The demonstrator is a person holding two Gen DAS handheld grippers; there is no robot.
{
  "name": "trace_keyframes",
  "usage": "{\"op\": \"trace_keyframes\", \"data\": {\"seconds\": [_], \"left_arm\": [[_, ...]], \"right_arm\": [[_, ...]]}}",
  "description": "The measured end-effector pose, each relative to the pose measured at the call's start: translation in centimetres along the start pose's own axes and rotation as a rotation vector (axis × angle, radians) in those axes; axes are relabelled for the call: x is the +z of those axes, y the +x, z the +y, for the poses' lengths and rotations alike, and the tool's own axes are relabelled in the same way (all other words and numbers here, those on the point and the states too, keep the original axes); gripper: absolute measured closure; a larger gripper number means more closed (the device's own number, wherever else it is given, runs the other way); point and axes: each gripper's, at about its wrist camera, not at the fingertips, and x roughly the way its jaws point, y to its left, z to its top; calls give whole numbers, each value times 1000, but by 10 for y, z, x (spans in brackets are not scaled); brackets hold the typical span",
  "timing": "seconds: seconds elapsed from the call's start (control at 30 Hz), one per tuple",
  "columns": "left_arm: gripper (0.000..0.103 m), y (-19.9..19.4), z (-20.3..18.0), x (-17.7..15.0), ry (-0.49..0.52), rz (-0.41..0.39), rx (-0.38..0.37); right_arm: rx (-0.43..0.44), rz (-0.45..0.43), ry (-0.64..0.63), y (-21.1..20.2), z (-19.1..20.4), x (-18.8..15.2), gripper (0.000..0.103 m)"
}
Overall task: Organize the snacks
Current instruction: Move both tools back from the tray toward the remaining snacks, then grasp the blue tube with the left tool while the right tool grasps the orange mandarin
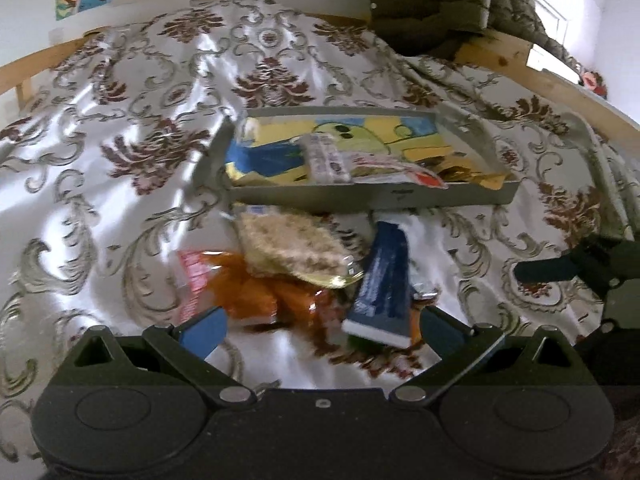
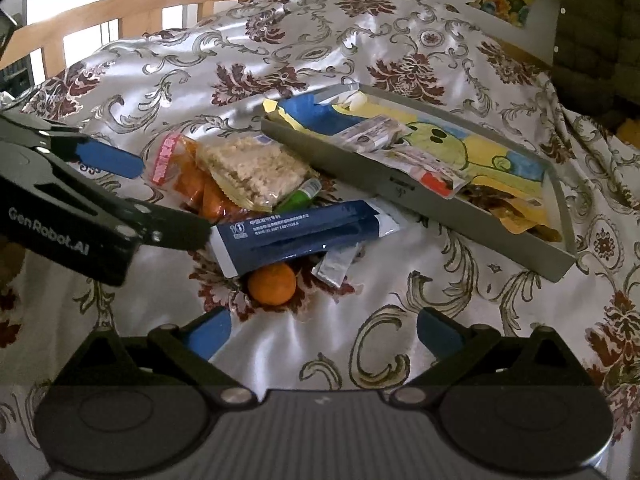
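Observation:
A grey tray (image 1: 448, 197) (image 2: 360, 168) with a cartoon lining holds a few snack packets. In front of it lies a loose pile: a dark blue packet (image 1: 384, 280) (image 2: 296, 232), a clear bag of pale crackers (image 1: 292, 248) (image 2: 256, 172), an orange snack bag (image 1: 252, 292) (image 2: 192, 184), a small silver packet (image 2: 334, 266), a green tube (image 2: 302, 196) and an orange fruit (image 2: 272, 284). My left gripper (image 1: 320, 328) (image 2: 160, 200) is open, its fingers on either side of the near end of the pile. My right gripper (image 2: 324, 334) is open and empty, just short of the fruit.
Everything lies on a white satin cloth with brown floral pattern (image 1: 120, 120) (image 2: 440, 340), over a surface with a wooden rail (image 2: 120, 8) behind. A dark quilted jacket (image 1: 424, 0) hangs at the back. The right gripper's finger (image 1: 548, 270) shows at the right edge.

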Motion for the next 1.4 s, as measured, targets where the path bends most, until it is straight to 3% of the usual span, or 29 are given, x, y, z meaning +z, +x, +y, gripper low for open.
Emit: {"op": "trace_keyframes", "data": {"seconds": [0.43,0.6,0.83,1.0,1.13,1.2,1.4], "left_arm": [[13,24,-5,7,-84,37,-90],[19,33,-8,8,-83,58,-89],[21,35,-16,10,-40,49,-64],[36,33,-17,13,-56,61,-95],[40,35,-20,12,-49,67,-113],[49,40,-21,12,-37,75,-110],[51,55,-18,18,-67,96,-117]], "right_arm": [[9,2,16,7,1,1,2],[11,15,17,9,2,2,8],[33,30,42,14,2,2,18],[45,35,48,16,2,2,22],[61,38,57,18,2,2,30],[74,41,64,19,2,2,36],[119,40,88,27,5,3,43]]}}
